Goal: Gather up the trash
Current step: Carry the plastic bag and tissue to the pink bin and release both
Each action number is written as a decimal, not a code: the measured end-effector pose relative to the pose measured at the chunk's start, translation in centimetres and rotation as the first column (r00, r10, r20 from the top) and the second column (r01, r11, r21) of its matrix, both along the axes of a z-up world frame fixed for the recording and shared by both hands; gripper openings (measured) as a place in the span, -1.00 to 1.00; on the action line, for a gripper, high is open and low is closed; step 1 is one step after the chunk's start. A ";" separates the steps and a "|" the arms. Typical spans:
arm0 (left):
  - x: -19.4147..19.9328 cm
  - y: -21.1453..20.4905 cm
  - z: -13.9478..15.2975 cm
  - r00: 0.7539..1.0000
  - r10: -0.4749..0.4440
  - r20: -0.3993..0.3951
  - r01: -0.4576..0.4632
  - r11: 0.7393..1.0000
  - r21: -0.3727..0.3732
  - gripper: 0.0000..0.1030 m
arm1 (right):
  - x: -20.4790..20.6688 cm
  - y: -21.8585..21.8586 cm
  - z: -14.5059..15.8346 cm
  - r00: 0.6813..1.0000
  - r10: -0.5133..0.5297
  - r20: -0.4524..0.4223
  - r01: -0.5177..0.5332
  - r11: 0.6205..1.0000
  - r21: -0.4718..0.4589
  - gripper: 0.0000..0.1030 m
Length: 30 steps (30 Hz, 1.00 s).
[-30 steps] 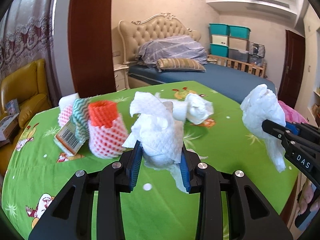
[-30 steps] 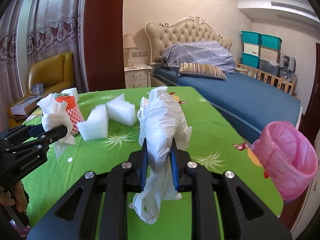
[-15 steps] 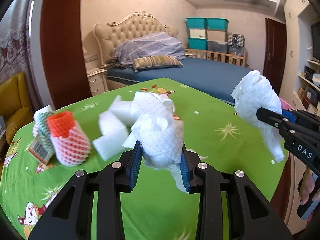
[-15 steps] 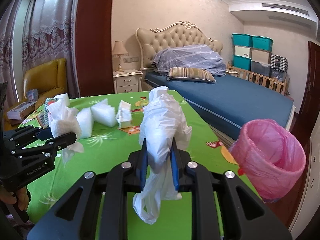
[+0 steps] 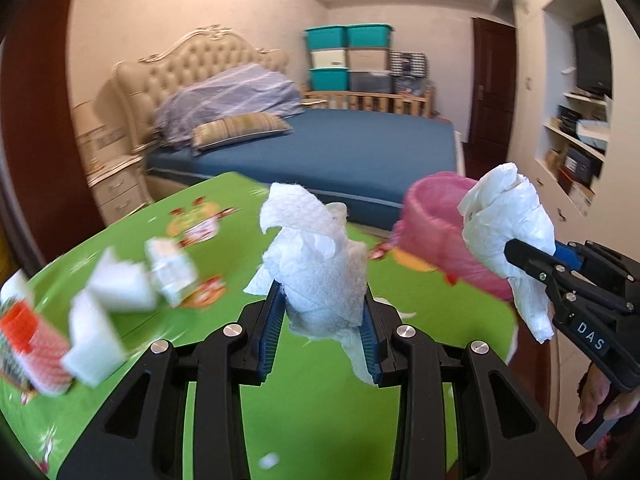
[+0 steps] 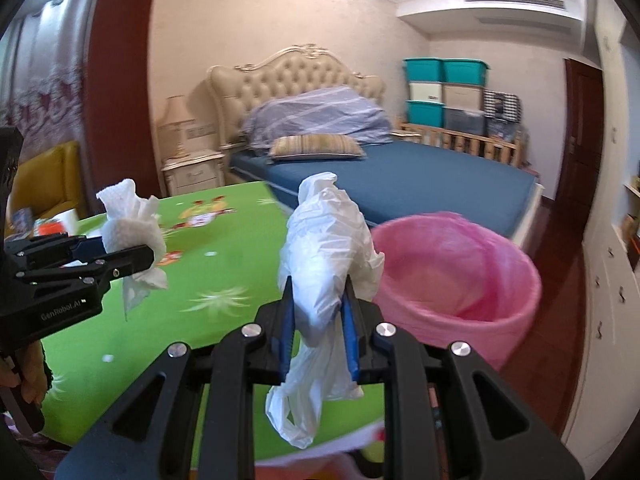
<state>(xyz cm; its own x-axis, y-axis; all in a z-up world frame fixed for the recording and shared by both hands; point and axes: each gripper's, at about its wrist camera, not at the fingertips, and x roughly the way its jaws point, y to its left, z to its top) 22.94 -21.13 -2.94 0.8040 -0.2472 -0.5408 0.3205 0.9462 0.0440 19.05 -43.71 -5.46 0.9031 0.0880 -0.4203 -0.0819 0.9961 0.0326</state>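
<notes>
Left gripper [image 5: 322, 330] is clamped tight on a crumpled paper towel [image 5: 316, 268]; the wad bulges above the blue pads [image 5: 267, 336], with a tail hanging below the right pad. Right gripper [image 6: 318, 330] is likewise clamped on a white plastic bag [image 6: 326, 252], which is bunched above the jaws with a loop of film dangling beneath them. Each gripper is seen from the other's camera: the left one [image 6: 154, 258] enters at the left edge of the right view with the towel [image 6: 130, 226] at its tip, and the right one [image 5: 510, 250] at the right edge of the left view with the bag [image 5: 506, 236] at its tip. Both are held over a green table [image 5: 208, 400] with cartoon prints. A bin [image 6: 456, 280] lined in pink is placed just past the table's right edge, on the floor side, directly beyond the bag in the right view; nothing can be made out inside it. More trash is left on the table at the left of the left view, blurred: white foam blocks [image 5: 120, 286] and a red-and-white foam net [image 5: 30, 346]. A bed [image 6: 384, 184] with a blue cover is seen behind the table, stacked storage boxes [image 6: 444, 92] in the far corner. A hand [image 5: 604, 396] is visible on the right gripper's handle.
</notes>
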 end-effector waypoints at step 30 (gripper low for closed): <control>14.8 -19.2 -1.0 0.949 -0.288 -0.130 0.274 0.955 -0.109 0.14 | 8.1 -13.8 -2.8 0.988 -0.152 -0.039 0.153 0.988 0.019 0.24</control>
